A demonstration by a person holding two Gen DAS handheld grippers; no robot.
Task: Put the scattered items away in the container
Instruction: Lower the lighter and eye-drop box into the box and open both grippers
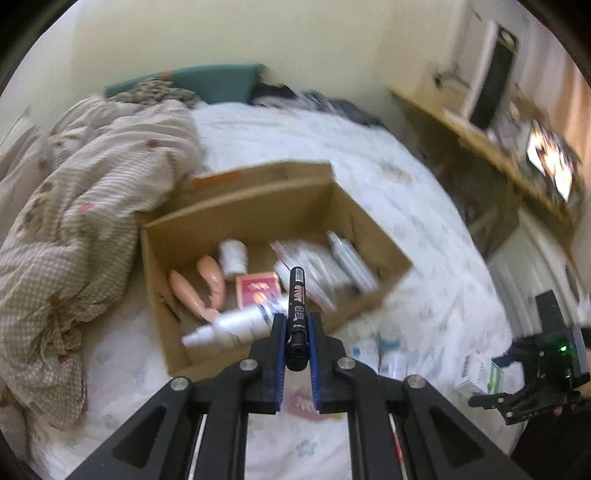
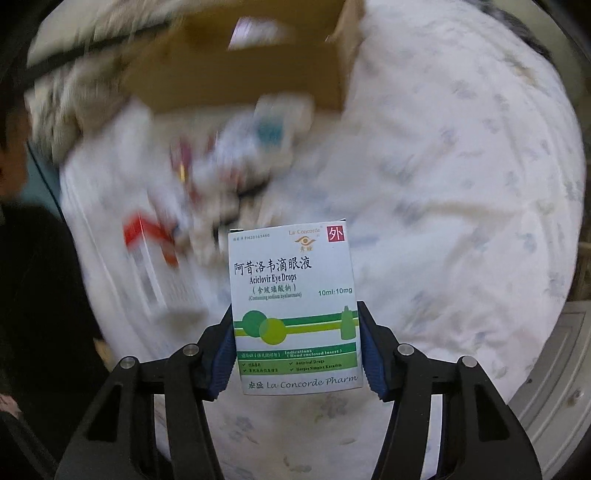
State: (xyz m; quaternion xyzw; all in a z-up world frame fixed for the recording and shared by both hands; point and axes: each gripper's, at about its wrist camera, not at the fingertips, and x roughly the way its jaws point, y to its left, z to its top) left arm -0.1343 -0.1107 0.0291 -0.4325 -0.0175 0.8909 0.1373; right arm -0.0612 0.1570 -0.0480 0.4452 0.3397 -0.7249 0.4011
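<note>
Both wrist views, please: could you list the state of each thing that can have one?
Left gripper: shut on the black marker.
Right gripper: shut on the eye drops box.
Cardboard box: open, flaps up, several items inside.
White spray bottle: lying on its side in the cardboard box.
Blanket: crumpled beside the cardboard box.

Ahead of the tool lies a bed (image 1: 332, 155) under a white sheet with a faint flower print, a crumpled beige checked quilt (image 1: 74, 229) heaped to the left. Beyond it stand a teal pillow (image 1: 218, 83) and a plain cream wall (image 1: 221, 33). To the right runs a cluttered wooden shelf (image 1: 491, 147).
</note>
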